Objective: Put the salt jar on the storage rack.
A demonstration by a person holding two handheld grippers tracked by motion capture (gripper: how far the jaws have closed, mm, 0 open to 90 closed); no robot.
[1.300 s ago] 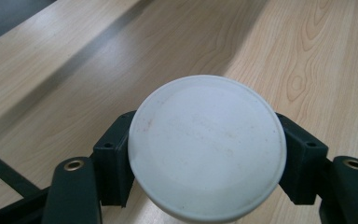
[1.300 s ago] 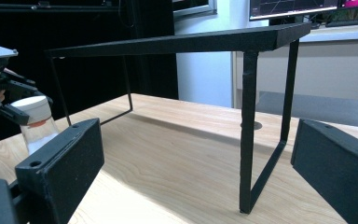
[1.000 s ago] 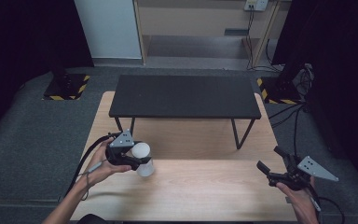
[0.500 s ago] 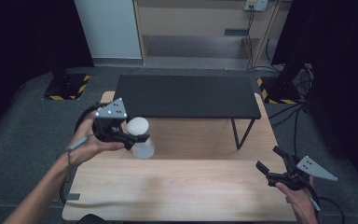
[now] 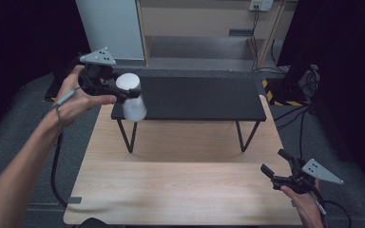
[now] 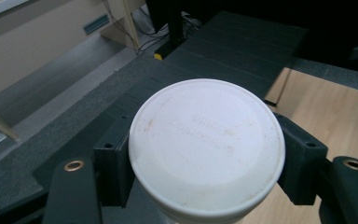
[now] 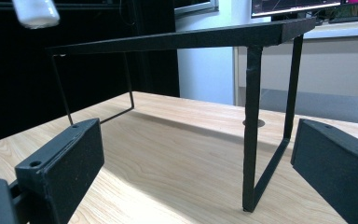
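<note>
White lidded jar (image 6: 207,149) clamped between black fingers (image 6: 114,168), dark shelf (image 6: 200,60) beyond

White lid (image 6: 207,142) up close: smooth plastic, matt with a soft sheen, faint embossed lettering and a few brownish scuffs. The jar (image 5: 134,108) beneath it looks like frosted, translucent plastic. Fingers (image 6: 303,163) on the left gripper (image 5: 123,92): black matt plastic, slightly grainy, with brass-coloured inserts set in the body. Same dull black finish on the right gripper (image 5: 278,168) fingers (image 7: 63,163). Grey plate (image 5: 321,171) on top, flat and matt. Bench (image 5: 180,190): pale wood grain, smooth, low satin shine. Black stand (image 5: 195,97): rough, textured matt top on thin dark metal legs. Floor (image 5: 24,128): grey carpet, coarse weave.
</note>
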